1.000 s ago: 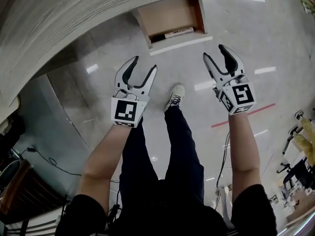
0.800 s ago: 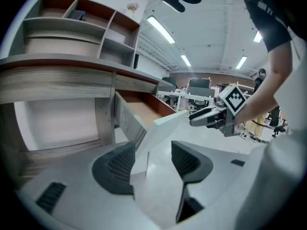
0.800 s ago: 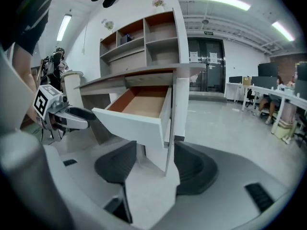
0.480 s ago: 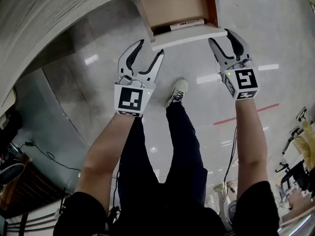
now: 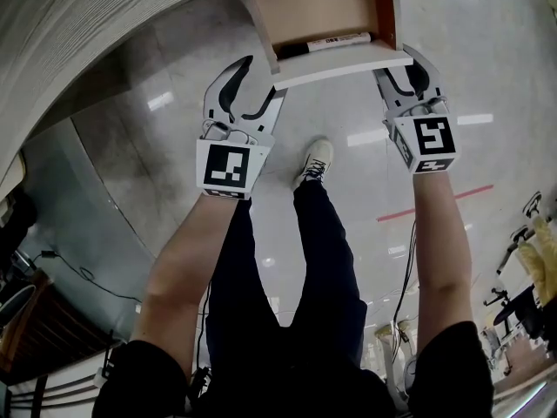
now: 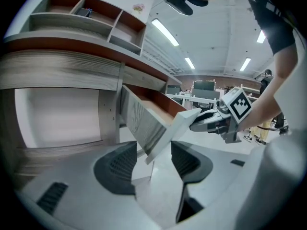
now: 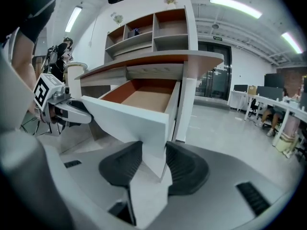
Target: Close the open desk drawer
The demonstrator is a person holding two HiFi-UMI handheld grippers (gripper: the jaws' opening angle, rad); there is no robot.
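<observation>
The open drawer (image 5: pixel 322 7) juts out from under the wood-grain desk (image 5: pixel 87 33), and a marker pen (image 5: pixel 335 42) lies inside against its white front panel (image 5: pixel 344 64). My left gripper (image 5: pixel 261 81) is at the panel's left end. In the left gripper view, its jaws (image 6: pixel 151 159) stand open with the drawer's corner (image 6: pixel 151 150) between them and gaps on both sides. My right gripper (image 5: pixel 402 70) is at the right end. Its jaws (image 7: pixel 153 164) are closing on the panel's corner (image 7: pixel 153 143), and the pads sit against both faces.
The person's legs and a white shoe (image 5: pixel 313 164) stand on the glossy floor right below the drawer. A shelf unit (image 7: pixel 153 28) rises on top of the desk. Cables and dark furniture (image 5: pixel 35 320) sit at the lower left.
Both grippers have moved up to the drawer front and now straddle its two corners. The right jaws have narrowed around the panel.
</observation>
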